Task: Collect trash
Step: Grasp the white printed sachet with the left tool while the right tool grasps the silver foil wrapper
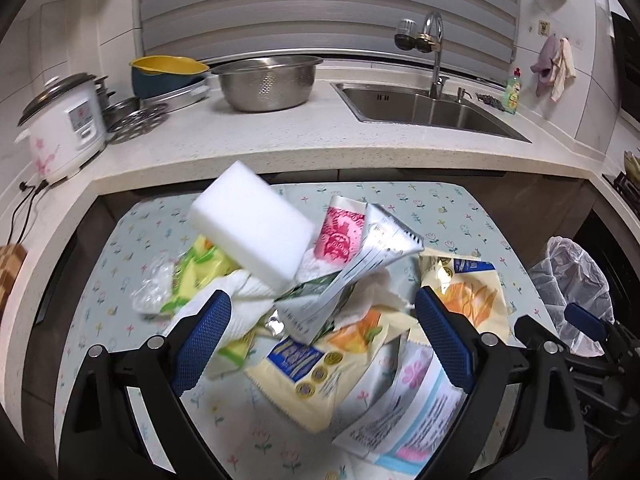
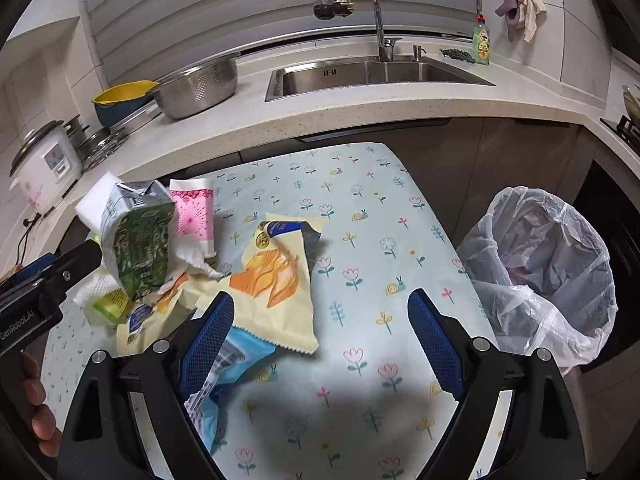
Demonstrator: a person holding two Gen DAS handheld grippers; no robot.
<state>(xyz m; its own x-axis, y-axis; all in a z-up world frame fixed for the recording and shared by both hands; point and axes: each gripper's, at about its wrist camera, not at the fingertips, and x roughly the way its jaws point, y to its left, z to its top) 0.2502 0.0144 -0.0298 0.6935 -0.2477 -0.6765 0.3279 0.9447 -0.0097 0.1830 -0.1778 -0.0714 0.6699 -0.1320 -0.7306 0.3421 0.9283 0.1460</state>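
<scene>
1. Since everything in the heap is empty packaging, I expect each piece to weigh almost nothing and to crumple or slide instead of resisting a pinch.

2. The trash sits in a loose pile on the flowered desk (image 2: 360, 208), toward its left half; the lined waste bin (image 2: 540, 272) stands just off the desk's right edge, well apart from the pile.

3. My left tongs (image 1: 324, 340) are spread wide over the pile with nothing pinched. My right tongs (image 2: 320, 340) are also spread and empty, hanging over bare cloth beside the pile, their left pad just over the blue and white wrapper (image 2: 224, 364).

4. The yellow snack bag (image 2: 276, 280) is slick film (likely to slip out of a shallow bite), so I would take it at a flat edge or corner lying clear of the others.

5. The green carton (image 2: 140, 240) looks the stiffest piece, partly crushed and leaning on the heap; its folded top ridge would give the pads something firm.

6. The white foam block (image 1: 252, 220) is soft and springy, and it rests tilted on top, so it may tumble if I nudge what lies under it.

7. The paper towel (image 2: 100, 288) and pink tissue pack (image 2: 192, 212) are soft; a bunch of either should hold easily.

8. Pieces overlap, so lifting one may drag its neighbours.
</scene>
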